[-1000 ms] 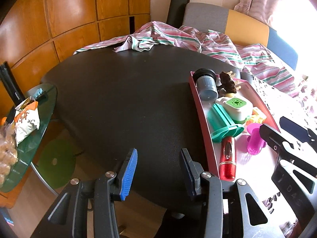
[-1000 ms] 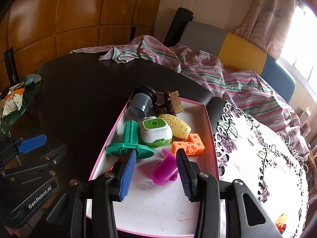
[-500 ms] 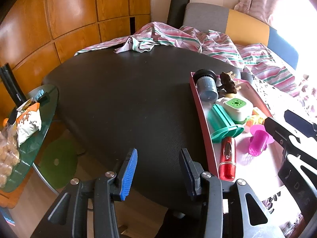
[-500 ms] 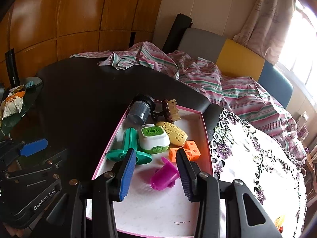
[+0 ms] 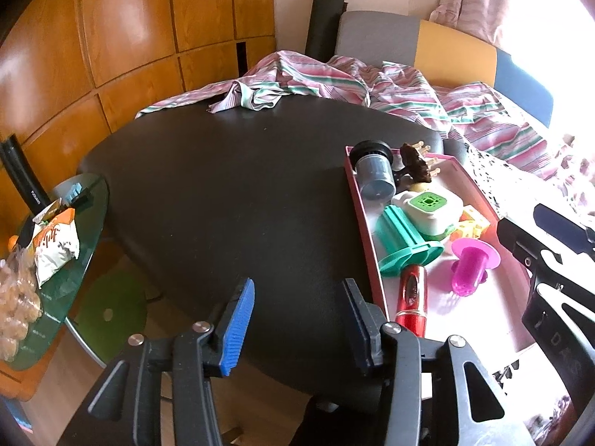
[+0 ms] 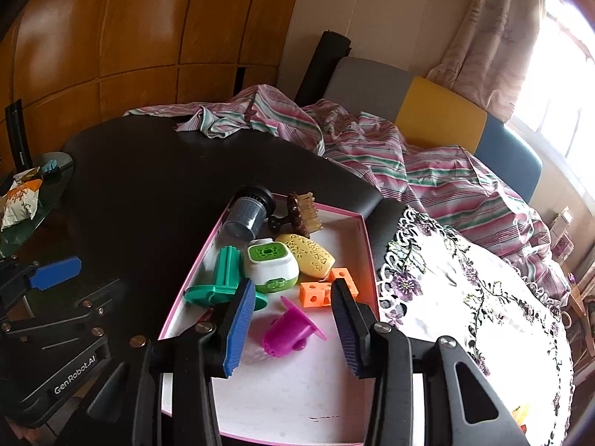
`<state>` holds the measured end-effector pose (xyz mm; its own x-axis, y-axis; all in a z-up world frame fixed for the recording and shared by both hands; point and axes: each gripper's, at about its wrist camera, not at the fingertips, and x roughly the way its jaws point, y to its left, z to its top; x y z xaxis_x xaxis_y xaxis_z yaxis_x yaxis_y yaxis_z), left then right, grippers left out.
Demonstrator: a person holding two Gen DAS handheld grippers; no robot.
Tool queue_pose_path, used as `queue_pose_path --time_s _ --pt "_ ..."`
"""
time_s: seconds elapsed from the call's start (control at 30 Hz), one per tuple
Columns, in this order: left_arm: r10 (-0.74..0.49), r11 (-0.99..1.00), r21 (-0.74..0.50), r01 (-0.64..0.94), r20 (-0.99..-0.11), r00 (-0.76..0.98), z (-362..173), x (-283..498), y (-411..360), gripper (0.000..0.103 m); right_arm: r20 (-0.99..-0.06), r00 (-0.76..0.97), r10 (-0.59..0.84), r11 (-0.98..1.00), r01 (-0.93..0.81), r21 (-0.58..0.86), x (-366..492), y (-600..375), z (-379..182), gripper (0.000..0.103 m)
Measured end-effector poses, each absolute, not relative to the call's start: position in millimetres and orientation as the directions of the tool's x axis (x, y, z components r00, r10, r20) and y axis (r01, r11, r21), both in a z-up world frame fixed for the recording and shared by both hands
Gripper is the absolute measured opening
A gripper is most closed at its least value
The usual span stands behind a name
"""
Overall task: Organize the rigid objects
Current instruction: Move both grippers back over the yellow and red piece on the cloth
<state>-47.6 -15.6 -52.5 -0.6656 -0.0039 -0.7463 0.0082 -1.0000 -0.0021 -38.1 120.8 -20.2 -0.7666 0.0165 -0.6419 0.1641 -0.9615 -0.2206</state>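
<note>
Claws first: our right claw (image 6: 293,319) hangs over the near half of the pink tray (image 6: 193,278) with its jaws part open and nothing between the pads; the magenta cup (image 6: 288,332) lies on its side just beyond and below the gap. Our left claw (image 5: 297,319) hovers over the near edge of the dark counter (image 5: 230,193), empty, its jaws opening.

We judge that we are at the picking stage, with no item lifted yet. The magenta cup seems the likeliest target: the next move would call for widening the right claw, lowering it and closing across the cup's body rather than its flared rim.

Further out in the tray lie a red tube (image 5: 412,299) along the left wall, a teal spool (image 6: 223,278), a white-and-green box (image 6: 271,265), an orange block (image 6: 327,290), a yellow perforated piece (image 6: 308,258), a grey jar (image 6: 247,210) and a brown comb (image 6: 303,213). The teal spool and orange block sit close to the cup, so the pads could nudge them.

Beyond, a striped cloth (image 6: 334,141) drapes the far counter edge, a lace cloth (image 6: 465,297) covers the right, and a glass side table (image 5: 81,230) holds snack packets.
</note>
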Motion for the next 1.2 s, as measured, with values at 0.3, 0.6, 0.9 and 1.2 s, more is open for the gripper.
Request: queue_pose_path --time_s 0.3,0.6,0.9,1.2 --pt "0.036 -0.997 0.021 -0.075 -0.726 -0.686 -41.4 -45.8 6.5 0.049 -0.639 -0.766 0.063 -0.971 0.101 -0.218 -35.4 158.3 -15.3 0.043" --pt "0.13 -0.981 0.014 -0.194 -0.699 -0.704 -25.2 -44.2 45.0 0.053 -0.705 -0.689 0.166 -0.985 -0.076 -0.158 -35.7 255.9 -21.3 0.043" --pt "0.219 -0.947 0.026 -0.321 -0.677 -0.702 -12.1 -38.8 88.6 0.055 -0.76 -0.595 0.26 -0.946 -0.313 -0.078 -17.1 374.8 -24.1 0.043" --pt "0.285 -0.912 0.027 -0.409 -0.676 -0.68 -6.2 -30.7 123.6 0.061 -0.782 -0.531 0.326 -0.859 -0.512 -0.011 14.5 466.3 -29.1 0.043"
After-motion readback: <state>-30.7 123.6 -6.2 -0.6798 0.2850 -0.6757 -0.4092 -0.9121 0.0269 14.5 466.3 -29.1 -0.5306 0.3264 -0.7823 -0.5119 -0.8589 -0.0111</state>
